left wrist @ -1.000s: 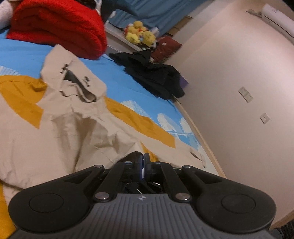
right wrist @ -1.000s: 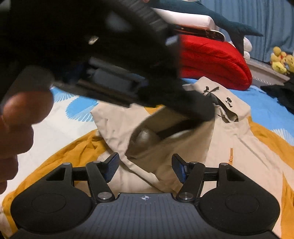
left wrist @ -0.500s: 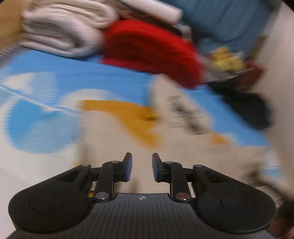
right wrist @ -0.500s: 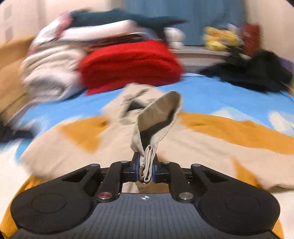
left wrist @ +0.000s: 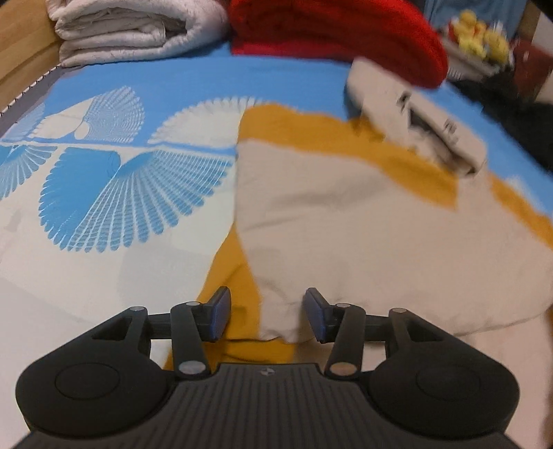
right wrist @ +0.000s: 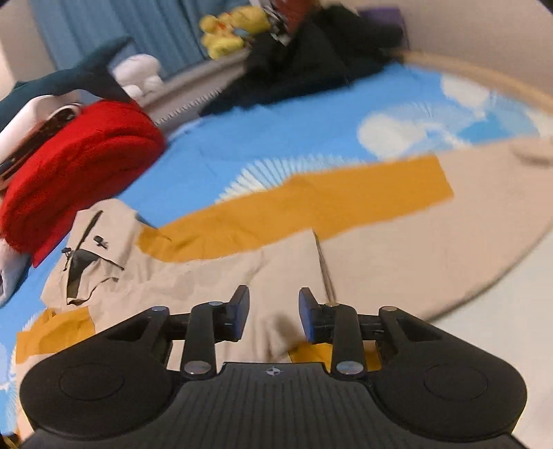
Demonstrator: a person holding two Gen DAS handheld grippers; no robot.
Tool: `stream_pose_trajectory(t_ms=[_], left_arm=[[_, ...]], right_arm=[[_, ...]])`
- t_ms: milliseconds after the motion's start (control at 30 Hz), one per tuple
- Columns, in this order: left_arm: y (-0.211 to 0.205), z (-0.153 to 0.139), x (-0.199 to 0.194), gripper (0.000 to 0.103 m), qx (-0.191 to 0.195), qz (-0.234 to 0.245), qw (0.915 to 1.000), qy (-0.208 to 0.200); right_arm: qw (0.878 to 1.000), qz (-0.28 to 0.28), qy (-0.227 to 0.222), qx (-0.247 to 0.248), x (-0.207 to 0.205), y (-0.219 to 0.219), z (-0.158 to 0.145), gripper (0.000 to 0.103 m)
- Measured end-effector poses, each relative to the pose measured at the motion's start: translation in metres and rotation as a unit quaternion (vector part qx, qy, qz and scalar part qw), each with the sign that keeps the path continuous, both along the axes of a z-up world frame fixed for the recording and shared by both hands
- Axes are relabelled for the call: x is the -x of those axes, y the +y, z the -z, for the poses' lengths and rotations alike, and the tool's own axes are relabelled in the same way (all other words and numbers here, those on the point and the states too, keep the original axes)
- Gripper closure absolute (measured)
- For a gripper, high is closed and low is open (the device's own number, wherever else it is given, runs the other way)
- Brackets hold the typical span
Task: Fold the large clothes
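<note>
A beige hooded jacket with mustard-yellow panels (left wrist: 363, 214) lies spread on the bed, hood (left wrist: 414, 117) toward the far end. My left gripper (left wrist: 266, 316) is open, low over the jacket's near left corner, a beige fold between its jaws. In the right wrist view the jacket (right wrist: 242, 276) lies flat, hood (right wrist: 90, 255) at the left. My right gripper (right wrist: 273, 316) is open and empty just above the jacket's body.
The bed has a blue and white patterned sheet (left wrist: 103, 193). A red folded blanket (left wrist: 331, 31) and a white folded quilt (left wrist: 131, 27) lie at the far end. Black clothes (right wrist: 304, 69), yellow plush toys (right wrist: 231, 31) and a shark plush (right wrist: 69, 83) sit beyond.
My left gripper let go of the fabric, opened and swung to the jacket's left corner. My right gripper took the sleeve, carried it across, then released it; it is now open.
</note>
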State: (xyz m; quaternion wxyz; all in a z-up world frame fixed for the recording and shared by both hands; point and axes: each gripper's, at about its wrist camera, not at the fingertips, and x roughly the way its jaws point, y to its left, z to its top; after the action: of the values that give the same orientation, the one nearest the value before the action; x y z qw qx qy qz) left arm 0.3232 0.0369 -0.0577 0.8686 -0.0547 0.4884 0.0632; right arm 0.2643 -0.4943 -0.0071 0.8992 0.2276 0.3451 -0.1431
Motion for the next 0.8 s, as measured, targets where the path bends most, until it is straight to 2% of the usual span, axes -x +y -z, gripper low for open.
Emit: stream_pose_trajectory(t_ms=[67, 133, 233, 333, 467, 533, 600, 800], left_arm=[[0.003, 0.013, -0.001, 0.050, -0.026, -0.001, 0.9992, 0.030], [0.009, 0.018, -0.001, 0.050, -0.033, -0.009, 0.9985, 0.043], [0.008, 0.011, 0.002, 0.050, -0.038, -0.006, 0.9988, 0.028], [0.003, 0.007, 0.001, 0.050, -0.035, 0.004, 0.9993, 0.013], [0.001, 0.015, -0.002, 0.050, -0.040, 0.008, 0.9983, 0.041], [0.005, 0.018, -0.001, 0.049, -0.046, 0.008, 0.9977, 0.049], [0.006, 0.023, 0.000, 0.047, -0.065, 0.014, 0.9962, 0.056], [0.006, 0.020, 0.000, 0.047, -0.071, 0.011, 0.9960, 0.054]], right_arm=[[1.000, 0.007, 0.019, -0.012, -0.001, 0.000, 0.007, 0.070], [0.999, 0.013, 0.044, -0.025, -0.005, -0.003, 0.017, 0.069], [0.996, 0.024, 0.064, -0.063, -0.007, -0.005, 0.029, 0.069], [0.994, 0.031, 0.063, -0.086, -0.010, -0.008, 0.033, 0.069], [0.995, 0.026, 0.055, -0.077, -0.013, -0.005, 0.033, 0.071], [0.996, 0.019, 0.049, -0.072, -0.012, -0.004, 0.031, 0.081], [0.997, 0.013, 0.044, -0.067, -0.012, -0.004, 0.029, 0.082], [0.998, -0.001, 0.046, -0.042, -0.015, 0.002, 0.024, 0.083]])
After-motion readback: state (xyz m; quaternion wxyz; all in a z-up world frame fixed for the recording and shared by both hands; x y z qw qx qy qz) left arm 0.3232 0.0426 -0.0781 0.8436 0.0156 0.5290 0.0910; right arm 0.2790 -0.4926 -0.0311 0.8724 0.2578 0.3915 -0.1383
